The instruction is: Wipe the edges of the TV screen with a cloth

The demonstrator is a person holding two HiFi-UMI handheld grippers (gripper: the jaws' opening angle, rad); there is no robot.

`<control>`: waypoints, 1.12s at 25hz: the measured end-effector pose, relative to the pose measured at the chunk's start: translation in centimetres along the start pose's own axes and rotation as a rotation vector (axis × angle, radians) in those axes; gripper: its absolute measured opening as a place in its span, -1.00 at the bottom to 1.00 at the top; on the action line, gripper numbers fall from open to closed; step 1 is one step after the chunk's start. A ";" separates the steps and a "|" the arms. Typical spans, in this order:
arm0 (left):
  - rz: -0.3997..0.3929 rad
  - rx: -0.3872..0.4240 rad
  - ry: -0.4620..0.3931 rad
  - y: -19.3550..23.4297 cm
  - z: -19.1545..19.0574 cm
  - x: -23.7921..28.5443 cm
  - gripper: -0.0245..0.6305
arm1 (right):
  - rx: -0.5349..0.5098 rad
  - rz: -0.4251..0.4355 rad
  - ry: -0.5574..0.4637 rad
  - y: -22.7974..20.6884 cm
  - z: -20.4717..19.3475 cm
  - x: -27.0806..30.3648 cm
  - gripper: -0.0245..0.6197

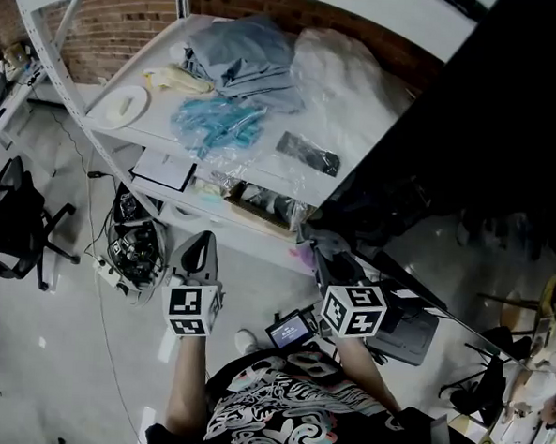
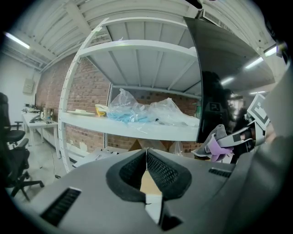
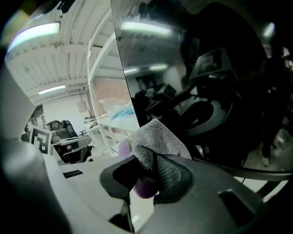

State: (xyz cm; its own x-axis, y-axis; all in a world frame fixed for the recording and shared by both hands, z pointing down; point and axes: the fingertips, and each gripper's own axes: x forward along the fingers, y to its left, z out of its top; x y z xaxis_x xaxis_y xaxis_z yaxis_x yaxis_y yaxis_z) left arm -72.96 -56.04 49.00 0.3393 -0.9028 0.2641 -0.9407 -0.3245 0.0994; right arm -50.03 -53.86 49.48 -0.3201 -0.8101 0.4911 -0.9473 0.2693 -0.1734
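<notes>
Grey microfibre with a purple underside: the cloth (image 3: 158, 141) is bunched and pinched between the fingers (image 3: 173, 172) of the right gripper (image 3: 151, 171), which are closed tight on it. Its free fold is pushed up at the lower stretch of the TV screen (image 3: 206, 68), along the screen's left edge, on the side next to the white shelf (image 1: 216, 158). Whether the cloth actually presses the frame there is hard to tell. The left gripper (image 2: 146, 169) hangs lower and apart from the screen. Its fingers (image 2: 164, 172) are together with nothing between them.

This looks like the start of wiping the left edge. The next move probably calls for keeping the fold flat on the frame and sliding it along that border, without easing the grip.
</notes>
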 end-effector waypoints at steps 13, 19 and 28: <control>0.029 -0.025 -0.008 2.4 -0.2 -1.0 -0.86 | -0.017 0.013 0.010 1.5 0.3 1.7 -0.63; 0.055 -0.024 -0.008 3.3 -0.2 -2.0 -0.86 | -0.035 0.038 0.005 2.5 0.5 2.7 -0.63; 0.056 -0.012 -0.009 3.0 0.1 -2.9 -0.86 | -0.146 0.104 -0.020 6.3 1.0 4.0 -0.63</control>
State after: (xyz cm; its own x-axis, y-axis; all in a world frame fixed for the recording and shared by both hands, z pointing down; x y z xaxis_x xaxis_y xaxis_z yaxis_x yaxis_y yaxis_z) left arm -76.74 -54.37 48.43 0.2862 -0.9220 0.2606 -0.9580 -0.2701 0.0963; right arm -57.28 -55.90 49.53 -0.4172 -0.7837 0.4602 -0.9009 0.4232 -0.0960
